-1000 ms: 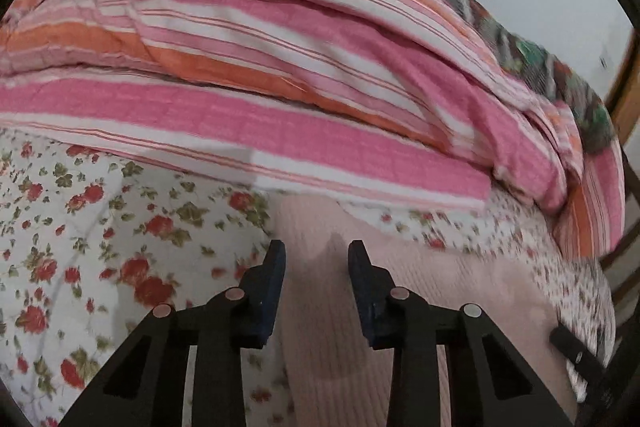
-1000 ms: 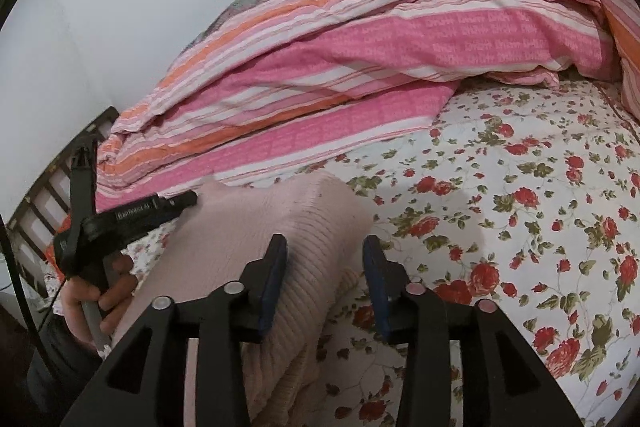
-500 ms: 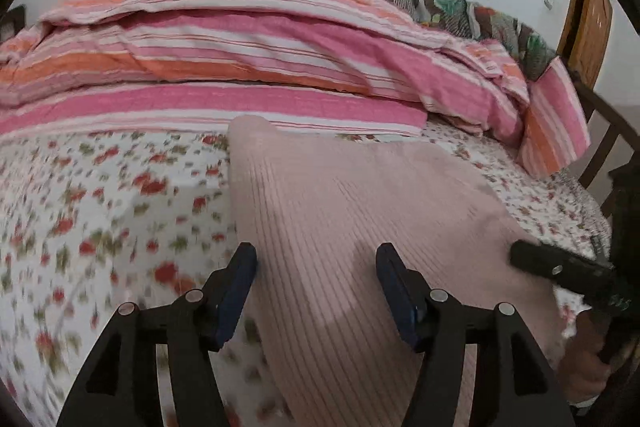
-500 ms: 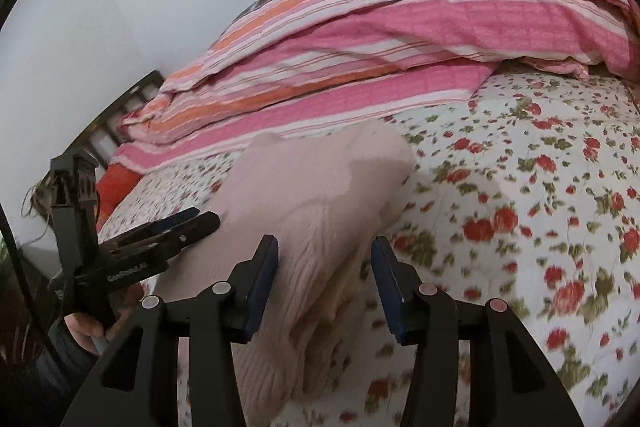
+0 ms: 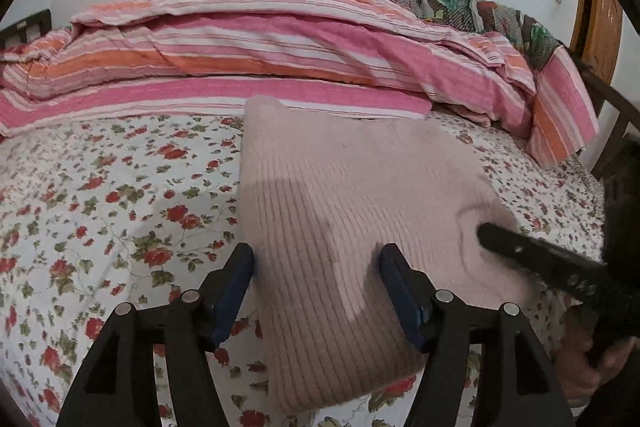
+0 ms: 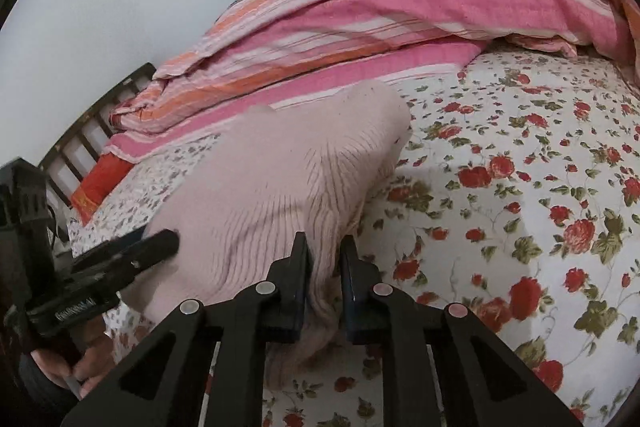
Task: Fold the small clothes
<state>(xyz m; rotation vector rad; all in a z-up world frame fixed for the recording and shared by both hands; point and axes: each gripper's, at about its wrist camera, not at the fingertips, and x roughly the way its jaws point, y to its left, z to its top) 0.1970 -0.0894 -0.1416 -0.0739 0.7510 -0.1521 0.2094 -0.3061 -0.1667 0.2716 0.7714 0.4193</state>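
A pale pink ribbed knit garment (image 5: 340, 187) (image 6: 272, 179) lies folded on the flowered bed sheet (image 5: 100, 207). My left gripper (image 5: 317, 255) hovers over its near left edge, jaws opening. Fabric lies between the fingers, but the pads do not press on it. My right gripper (image 6: 324, 243) is closing on a bunched fold at the garment's near right edge, and the pads pinch the knit. One of its fingers (image 5: 520, 251) shows at the right of the left wrist view. The left gripper's fingers (image 6: 160, 239) show at the left of the right wrist view.
A pink, orange and white striped quilt (image 5: 280, 47) (image 6: 400, 11) is heaped along the far side of the bed against the wall. A wooden bed end (image 5: 600, 15) stands at one side and a slatted one (image 6: 80, 131) at the other. The person's hands (image 5: 580, 359) (image 6: 92, 355) hold the grippers.
The left gripper has drawn back from the quilt and widened over the garment. The right gripper's jaws have narrowed onto a fold of the pink knit.
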